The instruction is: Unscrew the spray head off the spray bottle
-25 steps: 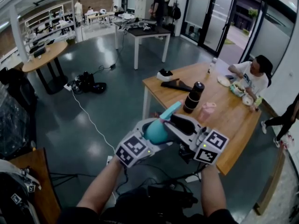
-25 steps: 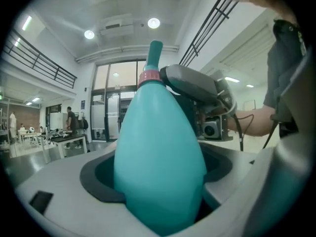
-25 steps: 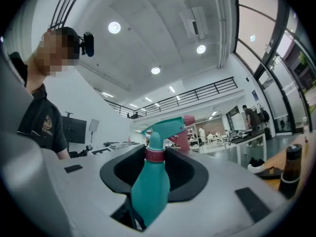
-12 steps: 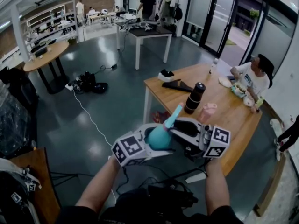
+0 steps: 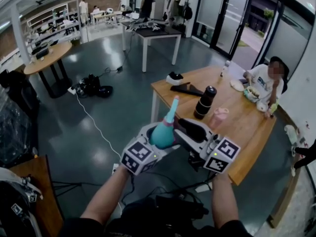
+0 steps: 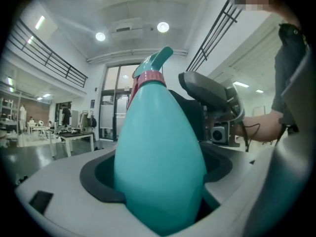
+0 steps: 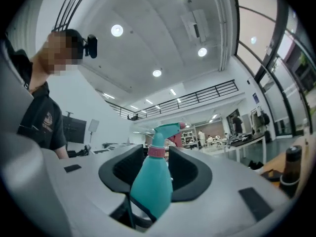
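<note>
A teal spray bottle (image 5: 162, 135) with a pink collar (image 6: 148, 77) is held in mid-air in front of me, its spray head (image 5: 172, 110) pointing up and away. My left gripper (image 5: 159, 141) is shut on the bottle's fat body (image 6: 158, 147), which fills the left gripper view. My right gripper (image 5: 190, 130) sits just right of the bottle. Its jaws have just been opening. In the right gripper view the bottle (image 7: 152, 186) stands between the pads (image 7: 190, 174) with gaps on both sides of the collar (image 7: 156, 152), and the spray head (image 7: 165, 131) rises above.
A wooden table (image 5: 232, 132) stands ahead on the right with a black flask (image 5: 205, 102), a pink cup (image 5: 218, 117) and dark items (image 5: 185, 89). A person (image 5: 264, 83) sits at its far end. Cables (image 5: 94, 127) lie on the grey floor.
The bottle has tipped from slanting right to nearly upright and shifted slightly left with my left gripper. My right gripper's jaws stand wider and off the spray head.
</note>
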Action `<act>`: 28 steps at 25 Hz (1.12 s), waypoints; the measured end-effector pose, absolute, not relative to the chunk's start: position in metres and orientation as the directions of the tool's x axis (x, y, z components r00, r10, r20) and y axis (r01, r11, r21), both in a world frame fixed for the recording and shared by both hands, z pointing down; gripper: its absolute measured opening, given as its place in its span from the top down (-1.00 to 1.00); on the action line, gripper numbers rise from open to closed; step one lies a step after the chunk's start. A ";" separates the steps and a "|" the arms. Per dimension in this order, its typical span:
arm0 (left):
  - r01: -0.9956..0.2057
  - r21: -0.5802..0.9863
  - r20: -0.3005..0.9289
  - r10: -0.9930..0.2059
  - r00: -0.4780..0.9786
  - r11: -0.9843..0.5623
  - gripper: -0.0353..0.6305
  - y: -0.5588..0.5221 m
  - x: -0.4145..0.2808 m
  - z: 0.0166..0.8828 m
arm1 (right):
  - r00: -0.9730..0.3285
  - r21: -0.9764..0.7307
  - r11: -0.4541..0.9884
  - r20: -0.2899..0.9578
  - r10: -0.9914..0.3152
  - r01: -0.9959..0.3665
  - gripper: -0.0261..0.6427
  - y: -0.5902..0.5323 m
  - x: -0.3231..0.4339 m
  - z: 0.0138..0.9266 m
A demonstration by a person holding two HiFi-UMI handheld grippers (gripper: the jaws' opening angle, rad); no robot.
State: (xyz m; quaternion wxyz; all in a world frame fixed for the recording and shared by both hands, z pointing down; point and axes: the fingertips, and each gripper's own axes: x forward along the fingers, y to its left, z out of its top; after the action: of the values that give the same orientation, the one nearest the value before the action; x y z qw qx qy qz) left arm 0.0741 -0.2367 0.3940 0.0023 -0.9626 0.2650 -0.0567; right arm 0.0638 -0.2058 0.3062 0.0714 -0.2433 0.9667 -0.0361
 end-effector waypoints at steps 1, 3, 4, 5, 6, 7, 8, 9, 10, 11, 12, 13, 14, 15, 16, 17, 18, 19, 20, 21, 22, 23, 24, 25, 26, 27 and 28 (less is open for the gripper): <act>-0.531 -0.039 0.106 -0.532 0.840 -0.846 -0.41 -0.240 0.074 0.395 | -0.855 -0.097 0.861 -0.107 -0.508 -0.499 0.44 -0.208 0.062 0.308; -0.565 -0.041 0.110 -0.565 0.817 -0.824 -0.41 -0.245 0.075 0.396 | -0.827 -0.104 0.832 -0.098 -0.553 -0.545 0.44 -0.212 0.060 0.308; -0.580 -0.036 0.113 -0.580 0.807 -0.814 -0.42 -0.248 0.075 0.398 | -0.814 -0.117 0.819 -0.100 -0.572 -0.562 0.44 -0.214 0.058 0.308; -0.595 -0.032 0.115 -0.594 0.796 -0.803 -0.42 -0.250 0.074 0.400 | -0.799 -0.130 0.804 -0.102 -0.593 -0.580 0.44 -0.216 0.057 0.308; -0.610 -0.030 0.118 -0.609 0.784 -0.792 -0.42 -0.253 0.072 0.401 | -0.782 -0.142 0.787 -0.100 -0.615 -0.601 0.44 -0.219 0.055 0.309; -0.625 -0.030 0.122 -0.623 0.772 -0.780 -0.41 -0.255 0.070 0.403 | -0.764 -0.149 0.768 -0.093 -0.639 -0.623 0.44 -0.222 0.054 0.310; -0.638 -0.033 0.126 -0.637 0.761 -0.769 -0.42 -0.257 0.068 0.405 | -0.747 -0.153 0.749 -0.083 -0.660 -0.645 0.44 -0.225 0.053 0.312; -0.649 -0.037 0.130 -0.647 0.751 -0.760 -0.41 -0.258 0.068 0.406 | -0.732 -0.157 0.733 -0.073 -0.677 -0.662 0.44 -0.227 0.053 0.313; -0.657 -0.041 0.132 -0.656 0.743 -0.753 -0.42 -0.259 0.069 0.406 | -0.722 -0.163 0.721 -0.066 -0.689 -0.673 0.44 -0.229 0.052 0.314; -0.663 -0.047 0.133 -0.663 0.737 -0.747 -0.41 -0.259 0.070 0.406 | -0.716 -0.170 0.714 -0.061 -0.695 -0.679 0.44 -0.229 0.052 0.314; -0.668 -0.054 0.134 -0.668 0.732 -0.742 -0.41 -0.259 0.070 0.406 | -0.715 -0.176 0.712 -0.056 -0.697 -0.680 0.44 -0.230 0.051 0.314; -0.671 -0.062 0.136 -0.672 0.728 -0.739 -0.41 -0.258 0.071 0.405 | -0.717 -0.179 0.713 -0.053 -0.695 -0.678 0.44 -0.229 0.049 0.314; -0.671 -0.069 0.138 -0.673 0.726 -0.738 -0.41 -0.258 0.071 0.405 | -0.720 -0.180 0.715 -0.051 -0.692 -0.675 0.44 -0.228 0.047 0.315; -0.670 -0.076 0.141 -0.673 0.726 -0.739 -0.42 -0.257 0.071 0.406 | -0.722 -0.178 0.717 -0.050 -0.690 -0.673 0.44 -0.227 0.045 0.315; -0.668 -0.080 0.144 -0.671 0.727 -0.740 -0.41 -0.256 0.071 0.406 | -0.723 -0.176 0.718 -0.048 -0.689 -0.673 0.44 -0.227 0.044 0.315; -0.665 -0.082 0.146 -0.669 0.728 -0.742 -0.41 -0.256 0.071 0.407 | -0.724 -0.173 0.720 -0.047 -0.688 -0.672 0.44 -0.226 0.043 0.315; -0.664 -0.083 0.146 -0.668 0.730 -0.743 -0.41 -0.255 0.071 0.407 | -0.727 -0.169 0.723 -0.047 -0.685 -0.670 0.44 -0.226 0.042 0.315; -0.663 -0.083 0.145 -0.667 0.731 -0.744 -0.41 -0.255 0.071 0.406 | -0.731 -0.165 0.727 -0.047 -0.681 -0.666 0.44 -0.225 0.042 0.314; -0.662 -0.084 0.143 -0.666 0.732 -0.745 -0.41 -0.255 0.071 0.405 | -0.735 -0.160 0.732 -0.047 -0.676 -0.662 0.44 -0.225 0.041 0.313; -0.660 -0.085 0.141 -0.665 0.733 -0.746 -0.41 -0.255 0.071 0.404 | -0.740 -0.154 0.736 -0.046 -0.671 -0.659 0.44 -0.225 0.041 0.312; -0.658 -0.089 0.140 -0.663 0.735 -0.748 -0.41 -0.255 0.071 0.403 | -0.743 -0.148 0.740 -0.044 -0.668 -0.656 0.44 -0.225 0.041 0.311; -0.655 -0.093 0.140 -0.661 0.737 -0.750 -0.41 -0.254 0.072 0.402 | -0.746 -0.143 0.743 -0.041 -0.665 -0.654 0.44 -0.225 0.041 0.310; -0.650 -0.099 0.141 -0.658 0.740 -0.753 -0.41 -0.254 0.072 0.402 | -0.747 -0.138 0.744 -0.038 -0.664 -0.654 0.44 -0.225 0.042 0.310; -0.645 -0.104 0.142 -0.653 0.744 -0.757 -0.41 -0.252 0.073 0.402 | -0.747 -0.133 0.744 -0.035 -0.663 -0.654 0.44 -0.225 0.042 0.310; -0.638 -0.108 0.144 -0.647 0.748 -0.762 -0.41 -0.251 0.073 0.402 | -0.749 -0.129 0.746 -0.032 -0.662 -0.653 0.50 -0.225 0.043 0.310; -0.631 -0.111 0.146 -0.641 0.754 -0.768 -0.41 -0.250 0.073 0.402 | -0.754 -0.127 0.751 -0.030 -0.656 -0.648 0.50 -0.225 0.043 0.310; -0.622 -0.113 0.148 -0.632 0.760 -0.775 -0.41 -0.249 0.073 0.402 | -0.761 -0.125 0.758 -0.028 -0.648 -0.640 0.50 -0.225 0.043 0.310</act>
State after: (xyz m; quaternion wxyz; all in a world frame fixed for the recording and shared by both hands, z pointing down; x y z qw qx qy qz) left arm 0.0729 -0.2491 0.4016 0.0285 -0.9377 0.3345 -0.0893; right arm 0.0433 -0.2247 0.3103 0.0347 -0.3438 0.9368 -0.0542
